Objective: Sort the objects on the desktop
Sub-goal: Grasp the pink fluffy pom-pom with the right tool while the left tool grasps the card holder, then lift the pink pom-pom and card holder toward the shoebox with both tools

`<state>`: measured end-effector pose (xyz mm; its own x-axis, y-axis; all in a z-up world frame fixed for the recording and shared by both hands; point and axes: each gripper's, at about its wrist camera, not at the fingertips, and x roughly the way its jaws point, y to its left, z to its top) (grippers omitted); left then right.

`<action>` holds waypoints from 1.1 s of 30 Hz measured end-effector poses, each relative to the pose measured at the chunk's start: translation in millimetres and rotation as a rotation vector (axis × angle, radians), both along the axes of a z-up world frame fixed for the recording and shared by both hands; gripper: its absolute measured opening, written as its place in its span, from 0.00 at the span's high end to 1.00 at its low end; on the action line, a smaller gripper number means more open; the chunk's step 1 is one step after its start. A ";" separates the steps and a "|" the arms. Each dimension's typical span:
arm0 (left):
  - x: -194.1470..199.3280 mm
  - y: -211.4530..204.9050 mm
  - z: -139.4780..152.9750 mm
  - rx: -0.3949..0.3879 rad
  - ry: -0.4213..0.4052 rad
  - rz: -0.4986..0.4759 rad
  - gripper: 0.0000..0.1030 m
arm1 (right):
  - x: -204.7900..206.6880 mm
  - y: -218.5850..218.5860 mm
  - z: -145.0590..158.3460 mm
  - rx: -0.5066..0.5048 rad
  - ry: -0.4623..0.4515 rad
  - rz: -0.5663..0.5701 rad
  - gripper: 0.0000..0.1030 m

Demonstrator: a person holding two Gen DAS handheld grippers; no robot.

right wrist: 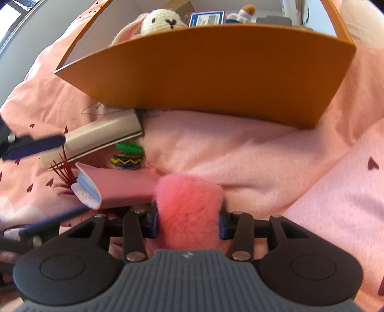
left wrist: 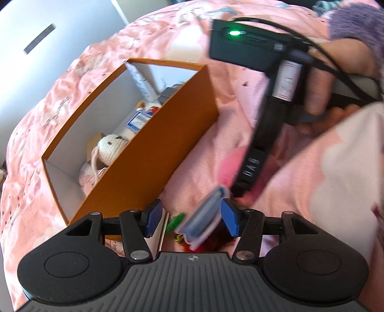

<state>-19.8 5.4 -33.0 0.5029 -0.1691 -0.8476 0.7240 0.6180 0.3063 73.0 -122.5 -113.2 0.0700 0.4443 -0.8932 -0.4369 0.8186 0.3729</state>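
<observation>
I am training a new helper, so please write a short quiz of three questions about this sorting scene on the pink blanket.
1. True or false: the right gripper is shut on the pink fluffy item.
2. Which toy lies inside the orange box? A) crocheted rabbit B) rubber duck C) toy car
3. Fill in: the left gripper is ____, with its pads not pressing the blue-and-white end of the pink item.

Key: 1 true. 2 A, the crocheted rabbit. 3 open.
</observation>
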 end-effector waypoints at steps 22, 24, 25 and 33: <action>29.2 -9.2 -30.4 0.005 0.127 -0.075 0.38 | 3.9 -2.7 -3.6 0.002 0.018 0.025 0.49; 32.1 -9.5 -32.1 -0.005 0.144 -0.061 0.40 | 2.6 -0.3 -5.5 -0.004 0.025 0.042 0.48; 34.0 -9.3 -33.2 -0.012 0.153 -0.050 0.41 | 1.5 0.7 -6.2 -0.010 0.027 0.051 0.47; 40.5 -5.4 -36.2 -0.070 0.186 0.012 0.45 | -4.1 0.8 -15.3 -0.023 0.065 0.078 0.46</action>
<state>20.7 -0.1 -69.2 0.3414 -0.2261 -0.9123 0.7568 0.6417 0.1242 68.9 -121.7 -128.5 -0.0227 0.4259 -0.9045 -0.4746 0.7917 0.3846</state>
